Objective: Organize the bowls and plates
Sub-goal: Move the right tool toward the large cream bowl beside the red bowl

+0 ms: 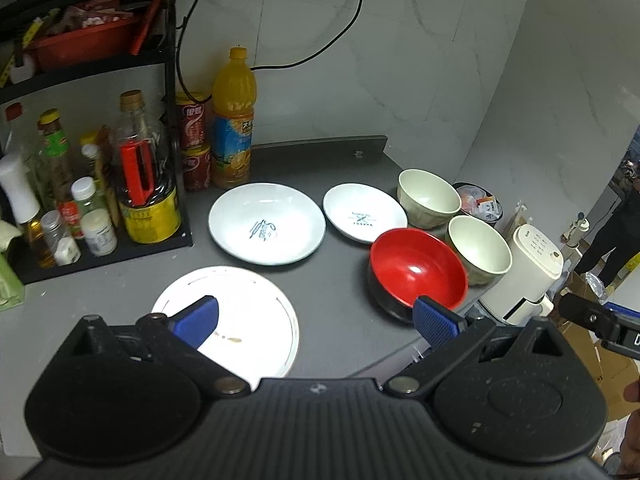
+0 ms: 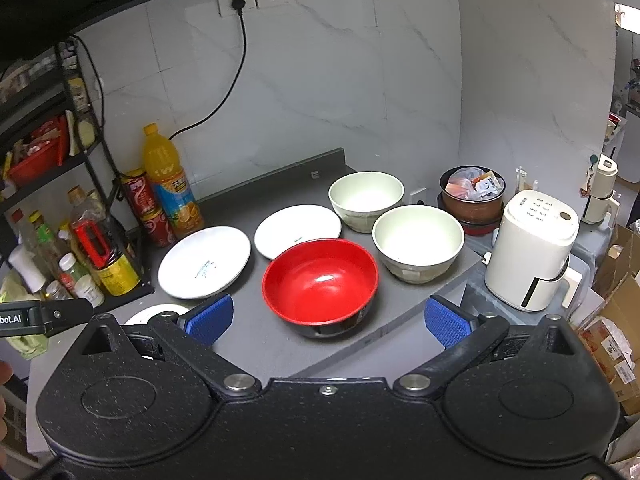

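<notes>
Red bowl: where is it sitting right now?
The red bowl stands upright near the counter's front edge, centred in the right wrist view, just ahead of the open right gripper. A cream bowl is to its right and the small white plate behind it.

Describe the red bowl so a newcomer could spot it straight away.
Start at the grey counter below the white tiled wall. Near its front edge, right of the white plates, stands the red bowl, just ahead of the open right claw. Unlike the two pale green bowls behind it, it is glossy red inside and black outside.
</notes>
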Motion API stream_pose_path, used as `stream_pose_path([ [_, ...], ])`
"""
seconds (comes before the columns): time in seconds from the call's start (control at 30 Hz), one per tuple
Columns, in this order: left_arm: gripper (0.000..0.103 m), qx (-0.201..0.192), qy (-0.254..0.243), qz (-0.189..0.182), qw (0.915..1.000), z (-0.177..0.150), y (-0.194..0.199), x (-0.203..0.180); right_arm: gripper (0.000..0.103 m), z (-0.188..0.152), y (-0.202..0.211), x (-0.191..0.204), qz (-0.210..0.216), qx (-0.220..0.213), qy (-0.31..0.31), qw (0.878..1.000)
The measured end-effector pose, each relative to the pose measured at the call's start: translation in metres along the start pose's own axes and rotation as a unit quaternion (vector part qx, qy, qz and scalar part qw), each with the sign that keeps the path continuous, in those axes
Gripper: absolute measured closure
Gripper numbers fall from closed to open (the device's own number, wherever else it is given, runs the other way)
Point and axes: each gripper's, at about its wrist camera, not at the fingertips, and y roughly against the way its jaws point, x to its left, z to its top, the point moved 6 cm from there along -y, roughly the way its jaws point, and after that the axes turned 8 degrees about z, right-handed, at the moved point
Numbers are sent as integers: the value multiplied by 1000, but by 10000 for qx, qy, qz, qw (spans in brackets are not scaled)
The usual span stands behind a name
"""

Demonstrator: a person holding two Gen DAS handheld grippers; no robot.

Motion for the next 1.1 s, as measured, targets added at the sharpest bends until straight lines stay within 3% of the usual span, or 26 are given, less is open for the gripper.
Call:
stream_pose_path([
  [0.53,1,130,-396,-302,9987,50,-74,-5,0,26,-65,2,-418,12,-309,9986],
  [1.1,1,238,-641,-558,9961,71,-115,-21,0,42,-89,-3,-733,166,-496,9959],
])
